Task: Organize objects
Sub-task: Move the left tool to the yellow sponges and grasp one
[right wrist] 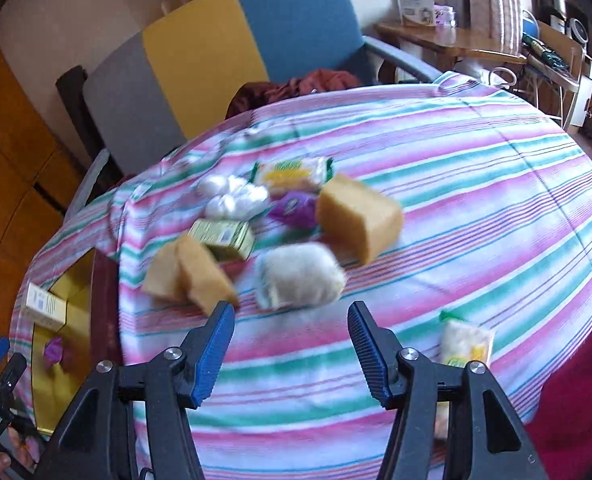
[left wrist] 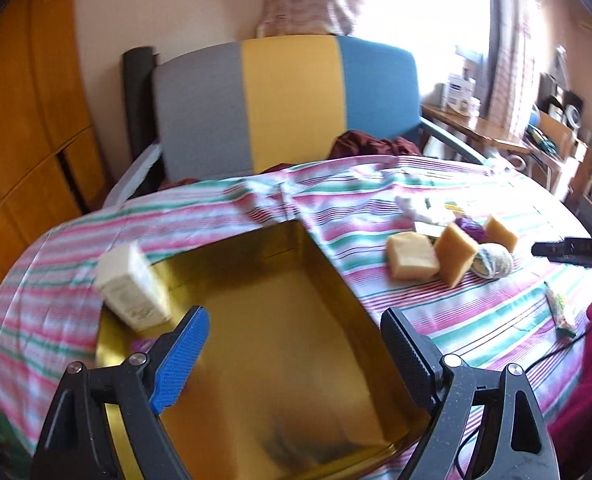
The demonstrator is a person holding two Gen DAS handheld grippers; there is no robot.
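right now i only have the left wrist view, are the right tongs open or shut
Observer: Open. The right tongs hang empty over the cloth, just short of the white roll.
Operator: anything hidden behind the sponges
Observer: Yes, a green box lies right behind the two left sponges.
Operator: whats that purple bit in the tray
Observer: A purple sweet, lying on the tray floor near the white box.
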